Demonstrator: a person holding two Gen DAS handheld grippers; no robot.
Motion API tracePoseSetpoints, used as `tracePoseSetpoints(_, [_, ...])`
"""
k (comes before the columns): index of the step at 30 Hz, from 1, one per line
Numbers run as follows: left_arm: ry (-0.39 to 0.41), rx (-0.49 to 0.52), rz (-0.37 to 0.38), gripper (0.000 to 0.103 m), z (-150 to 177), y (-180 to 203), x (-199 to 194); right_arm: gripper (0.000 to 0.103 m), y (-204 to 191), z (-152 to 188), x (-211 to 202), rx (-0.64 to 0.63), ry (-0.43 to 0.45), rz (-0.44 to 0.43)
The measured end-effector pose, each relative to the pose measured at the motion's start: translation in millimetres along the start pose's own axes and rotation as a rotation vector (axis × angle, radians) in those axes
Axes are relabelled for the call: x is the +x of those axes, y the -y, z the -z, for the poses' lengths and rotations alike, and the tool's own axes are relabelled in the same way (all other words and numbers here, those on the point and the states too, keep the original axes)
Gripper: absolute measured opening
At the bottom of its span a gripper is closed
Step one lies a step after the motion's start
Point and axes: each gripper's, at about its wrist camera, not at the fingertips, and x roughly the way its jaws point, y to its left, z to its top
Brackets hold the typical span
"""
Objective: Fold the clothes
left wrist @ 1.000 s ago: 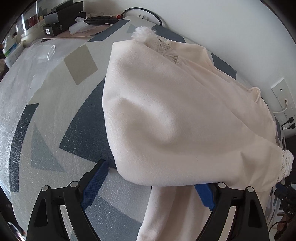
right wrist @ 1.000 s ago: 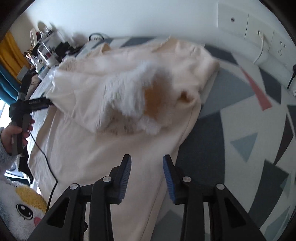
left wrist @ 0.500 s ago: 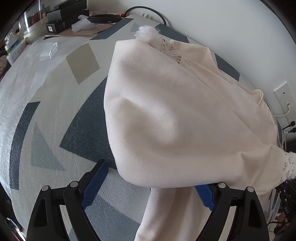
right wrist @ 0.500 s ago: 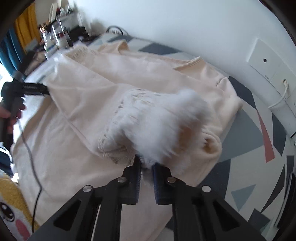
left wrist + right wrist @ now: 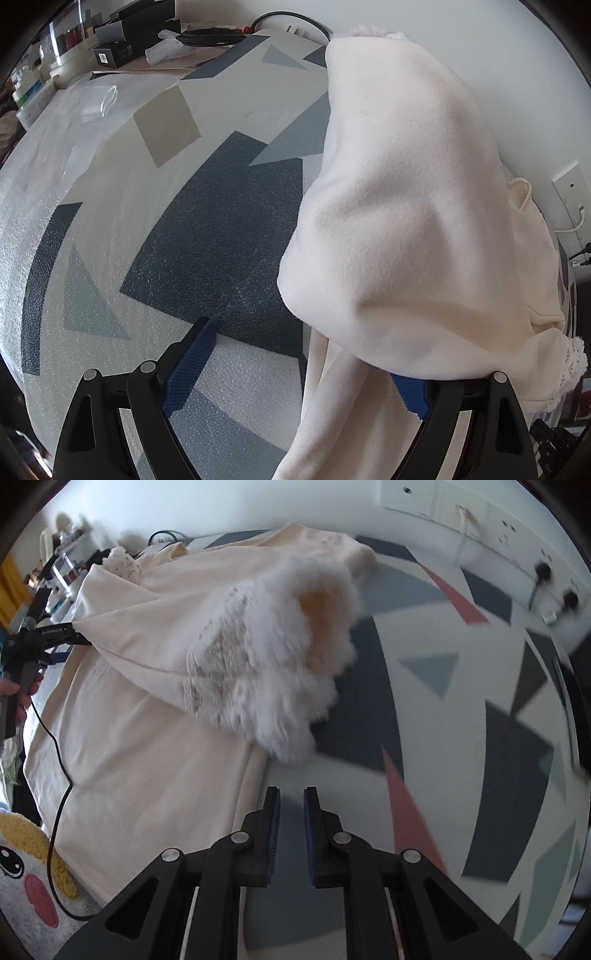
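Cream garment (image 5: pixel 413 206) draped over left gripper (image 5: pixel 306 373)

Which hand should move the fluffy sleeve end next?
Probably the right. Its tool is narrowly open, holds nothing and points toward the fluffy cuff just ahead. The left tool is wide open with the cream garment draped over one finger.

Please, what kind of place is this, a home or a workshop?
Most likely a room in a home. A cream garment lies on a patterned foam mat, a plush toy sits at its edge, and wall sockets line the white wall.
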Motion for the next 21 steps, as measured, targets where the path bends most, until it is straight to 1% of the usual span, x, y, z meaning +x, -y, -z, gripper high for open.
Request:
tracePoseSetpoints(3, [0.005,0.005,-0.003,0.088,1,2,0,0.029,14,4,-18,0.165,0.072,-0.087])
tracePoseSetpoints(5, [0.008,0.004,-0.008,0.088,2,4,0,0.052,24,0,-26,0.296,0.131,-0.168])
tracePoseSetpoints(7, [0.009,-0.002,-0.011,0.088,2,6,0,0.061,32,-6,-21,0.448,0.155,-0.28])
tracePoseSetpoints(8, [0.01,-0.005,-0.01,0.088,2,6,0,0.061,36,-10,-18,0.525,0.164,-0.333])
tracePoseSetpoints(9, [0.011,-0.008,-0.007,0.088,2,6,0,0.061,38,-12,-11,0.599,0.153,-0.365])
tracePoseSetpoints(11, [0.013,-0.014,0.007,0.088,3,6,-2,0.061,42,-14,3,0.721,0.122,-0.401])
tracePoseSetpoints(13, [0.018,-0.026,0.019,0.088,3,2,-5,0.061,47,-13,11,0.829,0.123,-0.414])
tracePoseSetpoints(15, [0.02,-0.044,0.0,0.088,4,-4,-7,0.061,54,-15,18,0.92,0.134,-0.432])
tracePoseSetpoints(17, [0.022,-0.059,-0.013,0.088,5,-10,-9,0.061,60,-22,23,0.958,0.149,-0.427])
tracePoseSetpoints(18, [0.022,-0.056,-0.003,0.088,5,-11,-10,0.061,61,-25,22,0.953,0.16,-0.405])
tracePoseSetpoints(19, [0.022,-0.047,-0.008,0.088,5,-10,-10,0.054,60,-29,19,0.934,0.166,-0.376])
tracePoseSetpoints(20, [0.022,-0.039,-0.022,0.088,4,-8,-10,0.029,59,-33,17,0.914,0.17,-0.349])
tracePoseSetpoints(21, [0.022,-0.039,-0.029,0.088,4,-6,-10,0.018,57,-38,14,0.887,0.163,-0.332])
